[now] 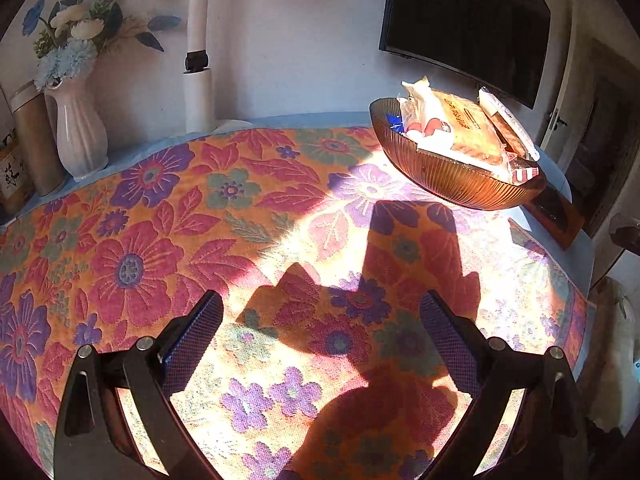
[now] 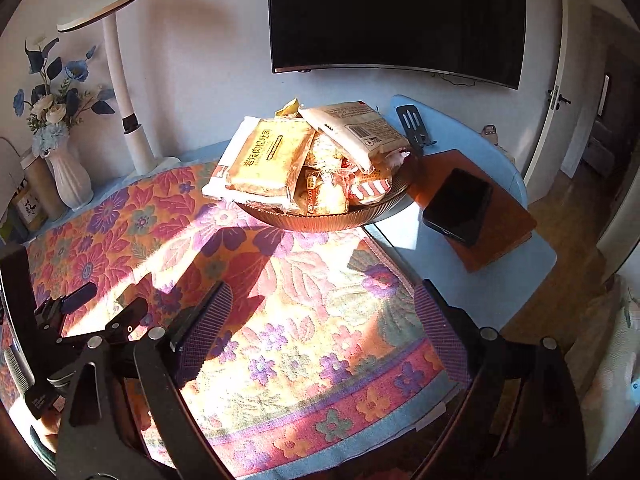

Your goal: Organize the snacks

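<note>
Snacks (image 2: pixel 304 160) sit piled in a brown ribbed bowl (image 2: pixel 320 220) near the far right corner of the table (image 2: pixel 500 280), just where the flowered cloth (image 2: pixel 280 320) ends. The top one is a flat yellow bread packet (image 2: pixel 268 156). A white packet (image 2: pixel 352 128) leans on it, and small see-through packets are tucked below.

These packets look light and soft. The wrappers are shiny, so they may slip, and the bread inside would squash if pinched hard. I think the best place to hold one is the flat sealed edge, or gently across a thin side. The pile is heaped high, so pulling one out could tip the others over the rim.

The right gripper (image 2: pixel 324 320) has its jaws spread wide with nothing between them. The bowl is ahead of it, well apart, with bare cloth in between.

The left gripper (image 1: pixel 320 328) also has its jaws spread wide and holds nothing. From there the bowl (image 1: pixel 452 184) is far off, ahead and to the right. There is no loose snack on the cloth.
</note>
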